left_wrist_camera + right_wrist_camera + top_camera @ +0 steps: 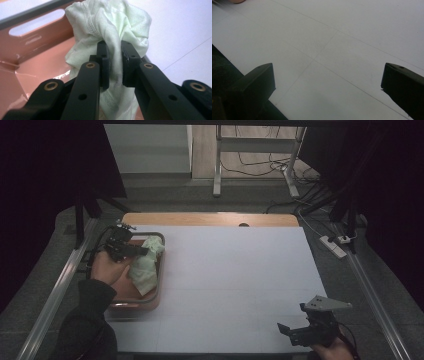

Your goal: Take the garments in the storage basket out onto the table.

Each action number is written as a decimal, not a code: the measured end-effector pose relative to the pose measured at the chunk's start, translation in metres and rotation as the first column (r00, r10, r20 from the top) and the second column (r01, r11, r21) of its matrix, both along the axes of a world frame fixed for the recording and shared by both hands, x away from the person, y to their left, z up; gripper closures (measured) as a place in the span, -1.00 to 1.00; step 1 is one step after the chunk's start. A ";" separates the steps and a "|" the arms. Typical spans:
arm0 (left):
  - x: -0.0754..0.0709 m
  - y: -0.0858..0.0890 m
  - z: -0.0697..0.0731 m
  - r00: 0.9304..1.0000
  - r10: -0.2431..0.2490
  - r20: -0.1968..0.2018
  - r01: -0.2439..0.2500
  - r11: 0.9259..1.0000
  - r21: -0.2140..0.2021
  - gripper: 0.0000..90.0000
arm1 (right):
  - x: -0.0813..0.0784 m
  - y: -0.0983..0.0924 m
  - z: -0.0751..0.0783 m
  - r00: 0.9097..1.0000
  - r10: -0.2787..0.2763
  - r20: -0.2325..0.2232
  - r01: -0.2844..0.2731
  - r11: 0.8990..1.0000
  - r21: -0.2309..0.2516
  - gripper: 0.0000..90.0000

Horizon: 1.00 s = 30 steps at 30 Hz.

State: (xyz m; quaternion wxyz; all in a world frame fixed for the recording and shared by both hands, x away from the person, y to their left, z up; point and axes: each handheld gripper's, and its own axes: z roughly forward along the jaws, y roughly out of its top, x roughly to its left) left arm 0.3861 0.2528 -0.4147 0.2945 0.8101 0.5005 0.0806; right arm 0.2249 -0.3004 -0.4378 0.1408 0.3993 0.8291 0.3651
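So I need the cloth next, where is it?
High view, left side: the pale green cloth hangs from the left gripper over the pink tray.

right gripper (328, 85) – fingers (254, 82) wide apart | white table (342, 37) beneath – bare

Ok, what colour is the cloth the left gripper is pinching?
Pale, whitish green, plain with no pattern; the cloth shows best in the left gripper view.

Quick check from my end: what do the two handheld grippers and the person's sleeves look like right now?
Both are black two-jaw tools. The left gripper has brass-coloured pivot pins and a dark cable looping off its rear. The right gripper carries a grey three-cornered plate on top. The left sleeve is dark.
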 end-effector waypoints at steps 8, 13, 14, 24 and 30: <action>-0.003 -0.010 0.018 0.999 -0.038 0.022 0.038 0.999 -0.010 0.74 | 0.001 0.000 0.000 1.000 -0.008 -0.007 0.008 1.000 0.000 -1.00; -0.003 -0.015 0.026 0.998 -0.057 0.027 0.058 0.998 -0.020 0.74 | 0.002 0.000 0.000 1.000 -0.006 -0.009 0.006 1.000 -0.003 -1.00; -0.003 -0.017 0.029 0.997 -0.065 0.029 0.066 0.998 -0.018 0.74 | 0.002 0.000 -0.001 1.000 -0.005 -0.009 0.005 1.000 -0.002 -1.00; -0.002 -0.030 0.042 0.994 -0.105 0.044 0.106 0.994 -0.032 0.74 | 0.002 0.000 0.000 1.000 -0.001 -0.008 0.001 1.000 -0.003 -1.00; -0.001 -0.037 0.046 0.991 -0.126 0.046 0.127 0.991 -0.034 0.74 | 0.002 0.000 0.000 1.000 0.000 -0.008 0.000 1.000 -0.002 -1.00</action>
